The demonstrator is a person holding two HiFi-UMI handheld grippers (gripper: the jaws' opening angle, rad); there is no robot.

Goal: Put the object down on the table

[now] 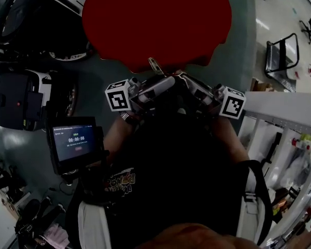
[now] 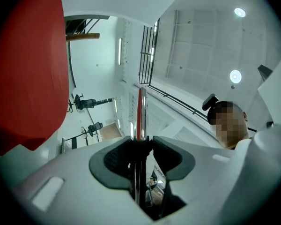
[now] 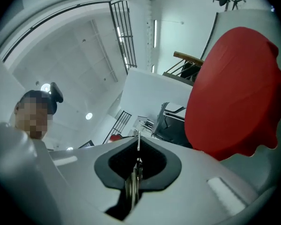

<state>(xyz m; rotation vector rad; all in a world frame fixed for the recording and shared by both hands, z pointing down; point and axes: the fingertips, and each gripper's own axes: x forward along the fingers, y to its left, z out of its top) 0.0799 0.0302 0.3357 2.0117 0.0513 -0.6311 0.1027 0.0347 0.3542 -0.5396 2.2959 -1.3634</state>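
With the rod [image 2: 140, 108] clamped in the left gripper [image 2: 141, 140] and a metal strip [image 3: 138, 142] pinched in the right gripper [image 3: 137, 150], the red object [image 1: 155, 19] is held aloft, and lowering before release is judged necessary.

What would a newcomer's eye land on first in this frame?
A big red rounded shape fills the top centre of the head view, just beyond both grippers. The left gripper is shut on a shiny metal rod; the right gripper pinches a thin metal strip.
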